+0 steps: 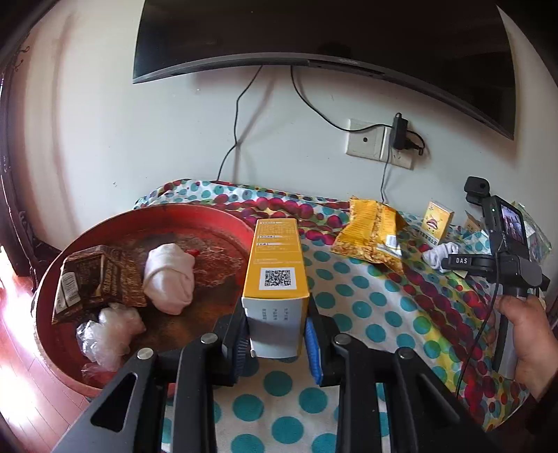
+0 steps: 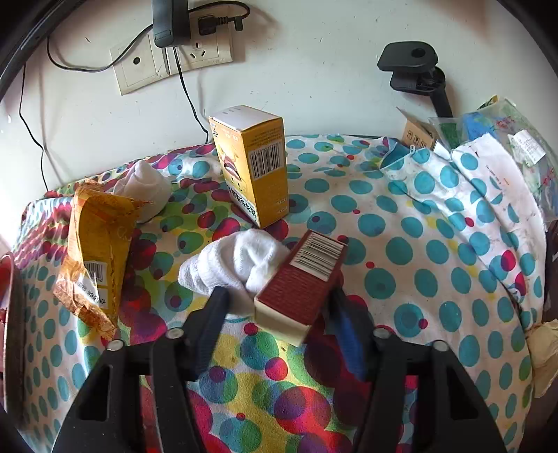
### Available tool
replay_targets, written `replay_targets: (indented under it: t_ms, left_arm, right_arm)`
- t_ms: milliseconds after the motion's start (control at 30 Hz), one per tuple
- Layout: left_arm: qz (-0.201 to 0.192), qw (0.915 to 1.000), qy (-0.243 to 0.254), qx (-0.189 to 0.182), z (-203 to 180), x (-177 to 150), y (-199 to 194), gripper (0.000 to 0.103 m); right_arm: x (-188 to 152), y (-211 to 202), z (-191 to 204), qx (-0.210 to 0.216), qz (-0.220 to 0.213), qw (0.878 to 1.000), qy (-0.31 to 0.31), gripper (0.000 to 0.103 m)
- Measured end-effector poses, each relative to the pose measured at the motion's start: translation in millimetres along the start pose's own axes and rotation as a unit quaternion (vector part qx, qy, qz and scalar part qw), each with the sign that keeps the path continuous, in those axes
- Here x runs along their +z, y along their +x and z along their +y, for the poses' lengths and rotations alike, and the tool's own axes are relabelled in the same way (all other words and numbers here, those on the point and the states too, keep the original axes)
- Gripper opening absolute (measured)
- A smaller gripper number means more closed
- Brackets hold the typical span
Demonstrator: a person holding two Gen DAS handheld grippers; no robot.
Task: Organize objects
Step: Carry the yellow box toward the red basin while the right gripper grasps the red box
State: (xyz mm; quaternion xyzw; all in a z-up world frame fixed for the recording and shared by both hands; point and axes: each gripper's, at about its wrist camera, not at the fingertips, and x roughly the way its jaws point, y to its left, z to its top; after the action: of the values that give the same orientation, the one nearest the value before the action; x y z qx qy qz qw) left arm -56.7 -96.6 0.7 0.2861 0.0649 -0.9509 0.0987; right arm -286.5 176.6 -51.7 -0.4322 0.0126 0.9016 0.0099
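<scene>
Bench [image 1: 376, 299] w/ polka-dot cloth, against white wall; TV [image 1: 314, 31] above.

Left claw [image 1: 277, 334] clamped on yellow box [image 1: 277, 265], long axis pointing away, beside red tray [image 1: 146, 223].

Right view only: right claw [image 2: 275, 313] spread wide around red box [image 2: 301, 282], barcode end far, angled right; white sock [image 2: 237, 265] touching.

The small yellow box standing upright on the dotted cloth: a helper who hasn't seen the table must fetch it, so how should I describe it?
Start at the wall socket above the polka-dot cloth. Just below it stands the small yellow box, upright near the wall, with a rolled white sock to its left. Unlike the crumpled yellow packet lying flat, it is a rigid carton with a barcode and a cartoon face.
</scene>
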Motion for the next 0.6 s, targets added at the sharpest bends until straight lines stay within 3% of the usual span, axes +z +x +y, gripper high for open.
replay_targets:
  t_ms: [33, 267, 600]
  left_arm:
    - [0.000, 1.0000, -0.005, 0.006, 6, 1, 0, 0.028]
    - [-0.002, 0.9990, -0.031, 0.032, 41, 9, 0, 0.028]
    - [0.007, 0.9980, -0.034, 0.052, 58, 7, 9, 0.028]
  right_arm:
    - [-1, 0, 1, -0.005, -0.001, 1.000, -0.002, 0.036]
    - [-13, -5, -13, -0.002, -0.009, 1.000, 0.009, 0.027]
    - [-26, -21, -44, 0.029, -0.021, 0.999, 0.029, 0.027]
